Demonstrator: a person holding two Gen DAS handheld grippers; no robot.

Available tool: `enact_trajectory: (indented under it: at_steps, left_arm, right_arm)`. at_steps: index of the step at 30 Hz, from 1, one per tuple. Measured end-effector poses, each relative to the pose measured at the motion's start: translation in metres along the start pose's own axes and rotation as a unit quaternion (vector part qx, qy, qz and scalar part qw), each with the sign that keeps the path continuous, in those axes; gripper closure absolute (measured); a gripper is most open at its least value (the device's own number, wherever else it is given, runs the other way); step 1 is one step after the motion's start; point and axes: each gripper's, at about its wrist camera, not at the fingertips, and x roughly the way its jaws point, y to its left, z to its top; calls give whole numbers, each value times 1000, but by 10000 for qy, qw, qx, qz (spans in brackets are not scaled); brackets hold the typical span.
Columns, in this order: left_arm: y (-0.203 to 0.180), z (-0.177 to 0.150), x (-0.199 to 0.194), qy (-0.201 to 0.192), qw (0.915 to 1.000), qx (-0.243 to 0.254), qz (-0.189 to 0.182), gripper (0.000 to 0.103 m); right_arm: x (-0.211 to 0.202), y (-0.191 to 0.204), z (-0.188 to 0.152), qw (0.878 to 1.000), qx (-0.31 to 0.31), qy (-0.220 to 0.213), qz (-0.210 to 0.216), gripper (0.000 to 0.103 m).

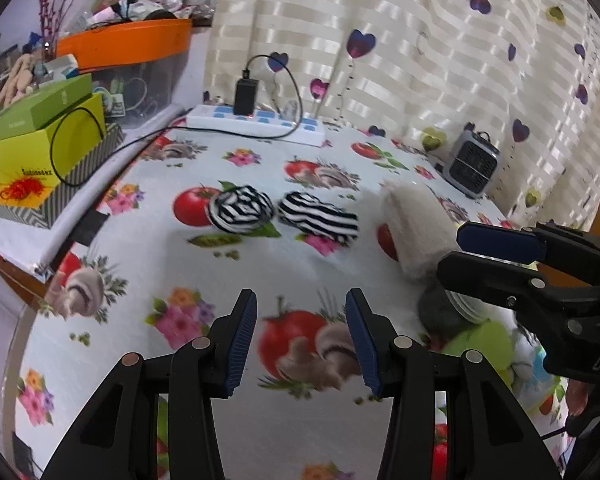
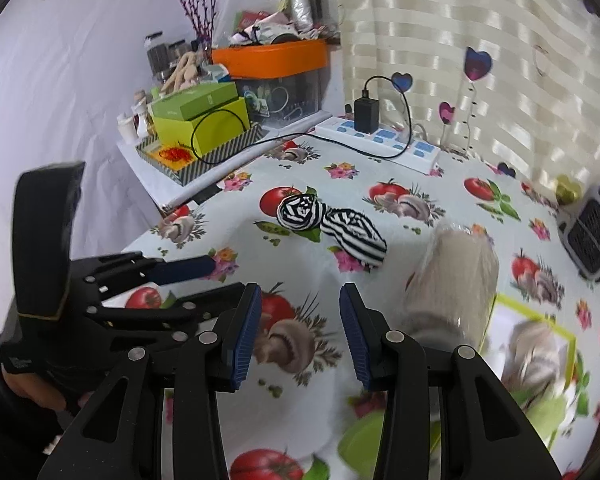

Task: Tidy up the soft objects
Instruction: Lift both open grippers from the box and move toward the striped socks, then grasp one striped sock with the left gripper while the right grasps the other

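the left gripper hung over a table covered in a cloth printed with tomatoes, mushrooms and flowers. its blue pads stood spread apart with nothing between them, only the printed cloth showing in the gap. the right gripper was likewise spread wide and empty, its pads apart over the same cloth.

ahead of both tools, near the middle of the table, lay two black-and-white striped soft items side by side. the rolled striped bundle sat to the left, wound into a round knot, and the flat striped piece lay just beside it on the right; whether the two touched could not be told. neither tool was touching them.

to the right of the striped pair lay a white fluffy soft item, blurred in both views; in the right wrist view it looked greyish and lay just right of the open pads. beyond it, near the curtain with its heart prints, stood a small grey fan heater.

at the far edge of the table a white power strip carried a black charger with a looping cable. to the left, a green box sat stacked with others below an orange-lidded bin full of clutter.

in the right wrist view a gloved hand gripped the left tool's handle.
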Motion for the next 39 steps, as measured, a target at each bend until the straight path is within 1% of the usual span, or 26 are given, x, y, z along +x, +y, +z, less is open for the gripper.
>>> enact_trajectory:
  at_steps: [4,9,12,20,25,27,29,32,36,39]
  left_arm:
    - [12,13,4,-48,10000,-34,30,58]
    - [22,26,11,-65,9999,-47,84,58]
    - [27,30,17,-61,9999,-109,100,58]
    - [44,38,36,41,9996,-237,151,58]
    - [57,41,47,94,9990,-421,130,58]
    - [63,42,50,105,9987,-484,127,58]
    - [66,45,54,115,9985,-528,123,58]
    - [71,50,59,117,9981,-592,119,58]
    - [75,56,66,119,9979,-629,96,58]
    - [77,60,72,134,9976,-680,78,58]
  right_arm:
    - [15,-4,16,9998,-115,151,44,61]
    - [39,-11,36,9988,-233,436,5,61]
    - [52,-15,43,9980,-275,571,-40,61]
    - [83,-30,53,9953,-92,963,39,61]
    - [102,-38,65,9921,36,1242,180,61]
    - [114,-43,68,9893,162,1411,325,61]
    - [123,-47,71,9877,286,1495,364,61]
    - [140,-50,73,9850,358,1653,343,60]
    - [154,-53,78,9841,409,1711,257,59]
    - [167,-54,79,9812,370,1893,76,59]
